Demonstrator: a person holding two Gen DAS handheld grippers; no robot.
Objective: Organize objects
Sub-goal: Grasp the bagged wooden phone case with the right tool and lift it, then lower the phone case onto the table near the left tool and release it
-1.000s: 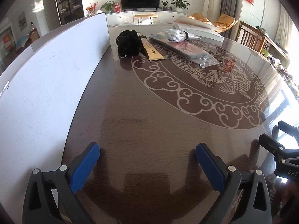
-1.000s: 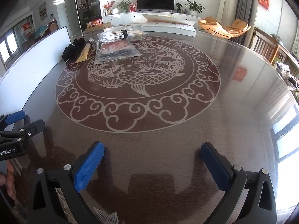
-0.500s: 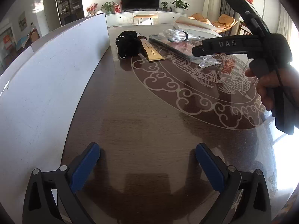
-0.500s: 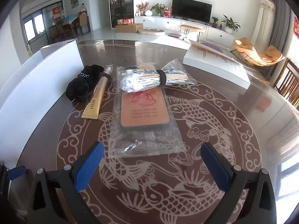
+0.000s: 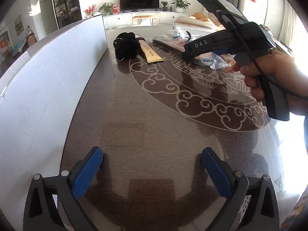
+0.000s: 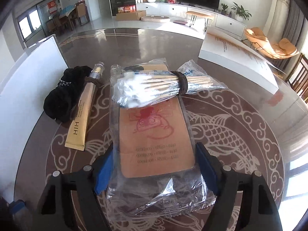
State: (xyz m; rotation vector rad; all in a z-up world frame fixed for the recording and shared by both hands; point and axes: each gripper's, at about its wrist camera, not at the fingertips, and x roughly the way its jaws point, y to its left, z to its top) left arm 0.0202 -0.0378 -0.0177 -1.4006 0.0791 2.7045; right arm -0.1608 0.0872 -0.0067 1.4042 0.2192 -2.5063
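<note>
A clear plastic packet with a tan card inside lies on the dark table. My right gripper is open, its blue pads either side of the packet's near end, low over it. A bundle of cotton swabs in plastic rests on the packet's far end. A gold tube and a black cloth bundle lie to its left. My left gripper is open and empty over bare table. The tube, the cloth and the right gripper's body show in the left wrist view.
A white upright board runs along the table's left side. A thick white book lies at the far right of the table. Chairs stand beyond the table's right edge.
My right gripper has moved forward and down over the plastic packet, so its pads now straddle the packet's near end. My left gripper has stayed still.
</note>
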